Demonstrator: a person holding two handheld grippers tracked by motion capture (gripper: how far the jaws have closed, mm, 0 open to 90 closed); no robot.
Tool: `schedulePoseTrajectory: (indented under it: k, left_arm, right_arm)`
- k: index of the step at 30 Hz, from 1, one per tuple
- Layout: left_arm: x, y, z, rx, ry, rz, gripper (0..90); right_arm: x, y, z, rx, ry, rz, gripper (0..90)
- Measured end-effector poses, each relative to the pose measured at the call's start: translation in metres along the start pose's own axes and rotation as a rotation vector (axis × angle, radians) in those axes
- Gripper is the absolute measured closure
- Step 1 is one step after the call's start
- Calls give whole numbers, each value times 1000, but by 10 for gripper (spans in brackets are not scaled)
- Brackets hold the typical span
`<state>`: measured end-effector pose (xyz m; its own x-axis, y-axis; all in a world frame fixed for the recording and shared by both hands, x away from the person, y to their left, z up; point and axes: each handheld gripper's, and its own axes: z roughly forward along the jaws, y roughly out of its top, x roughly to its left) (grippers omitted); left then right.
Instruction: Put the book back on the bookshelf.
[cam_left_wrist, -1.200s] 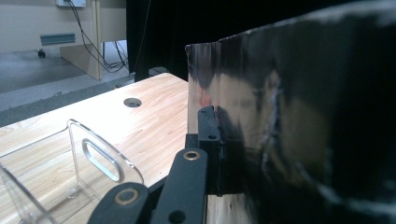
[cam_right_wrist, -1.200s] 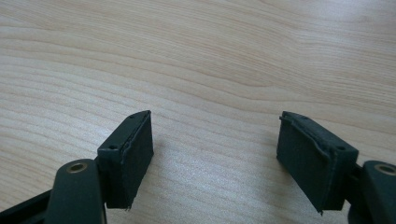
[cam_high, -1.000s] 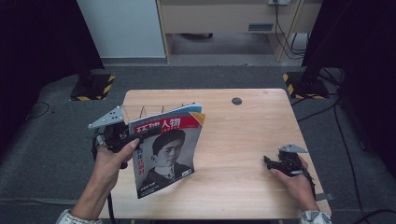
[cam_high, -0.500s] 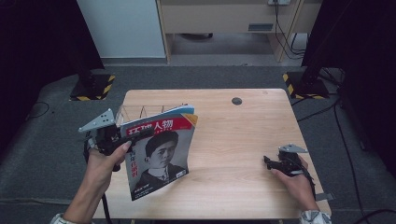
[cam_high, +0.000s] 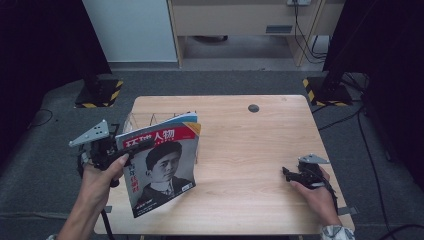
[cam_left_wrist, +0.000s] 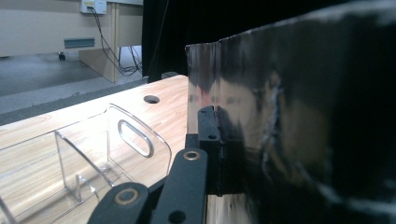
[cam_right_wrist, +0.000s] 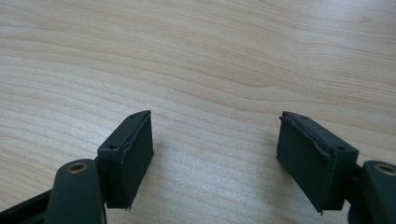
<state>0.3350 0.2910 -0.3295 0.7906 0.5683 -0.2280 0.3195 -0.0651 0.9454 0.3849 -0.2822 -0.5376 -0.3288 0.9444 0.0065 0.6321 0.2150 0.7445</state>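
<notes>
Left gripper (cam_high: 131, 150) clamped tight on the upper left edge of a magazine (cam_high: 160, 167); in the left gripper view the jaws pinch the glossy sheets between them, no gap visible. Magazine held raised and tilted, cover facing up toward the high camera: red title band with white characters, portrait of a person below. Landmark: clear acrylic rack (cam_high: 145, 120) standing on the left rear part of the wooden table (cam_high: 250, 150). Magazine sits just in front of the rack, its top edge overlapping the rack's front from the high view; whether the two touch cannot be told. In the left gripper view the rack (cam_left_wrist: 93, 154) lies to the left of the jaws, its dividers and slotted handle visible. Right gripper (cam_high: 292, 172) is well apart from the rack, at the table's near right side, jaws spread wide and holding nothing, bare wood between the pads (cam_right_wrist: 133, 154).
</notes>
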Motion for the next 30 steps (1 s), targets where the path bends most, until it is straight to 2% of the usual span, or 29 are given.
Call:
schedulePoseTrajectory:
  k: [12, 30]
  left_arm:
    - [7, -4, -15, -5, 38, -10, 868]
    - [18, -7, -29, -19, 86, -24, 868]
  right_arm:
    - [0, 0, 0, 0, 0, -1, 272]
    - [0, 0, 0, 1, 2, -4, 273]
